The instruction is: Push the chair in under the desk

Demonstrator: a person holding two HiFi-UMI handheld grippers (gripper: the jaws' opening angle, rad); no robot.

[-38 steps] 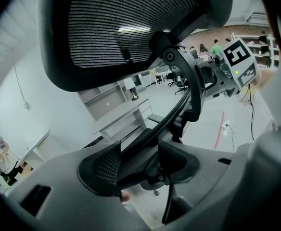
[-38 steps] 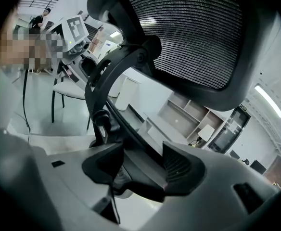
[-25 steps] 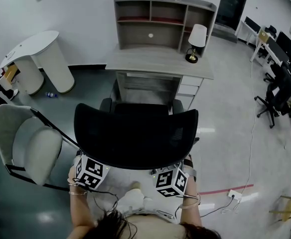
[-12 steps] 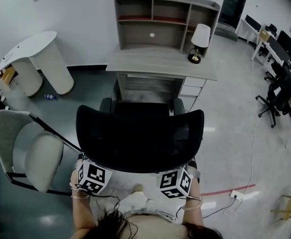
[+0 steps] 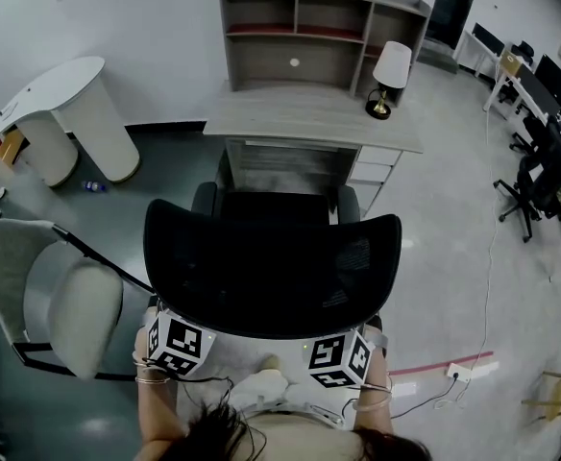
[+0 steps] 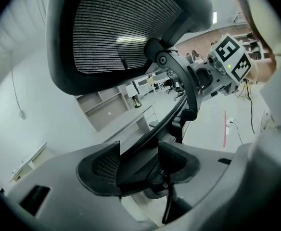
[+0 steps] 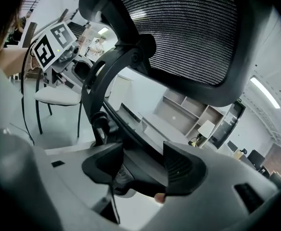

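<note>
The left gripper [image 6: 139, 165] is held with its jaws apart, and a dark curved bar of the chair's [image 5: 271, 267] back support is seen passing through the gap. Whether the pads press on the bar cannot be made out. The right gripper [image 7: 143, 170] is likewise spread apart, with a similar dark strut lying between its jaws, below the mesh backrest.

In the head view both grippers are set low behind the backrest, one under each lower corner. Only the marker cubes [image 5: 175, 346] are shown there, and the jaws are covered by the black backrest. The person's forearms are kept close to the body at the bottom of the frame, cut off by its lower edge.

The chair is placed in the middle of the frame with its back turned to the person and its armrests near the front edge of the table [image 5: 309, 123] in the upper middle. The seat is hidden by the backrest, so how far it reaches under the table cannot be told. A lamp [image 5: 389, 75] is seen on the table's right end, and a grey chair [image 5: 55, 296] stands at the left.
</note>
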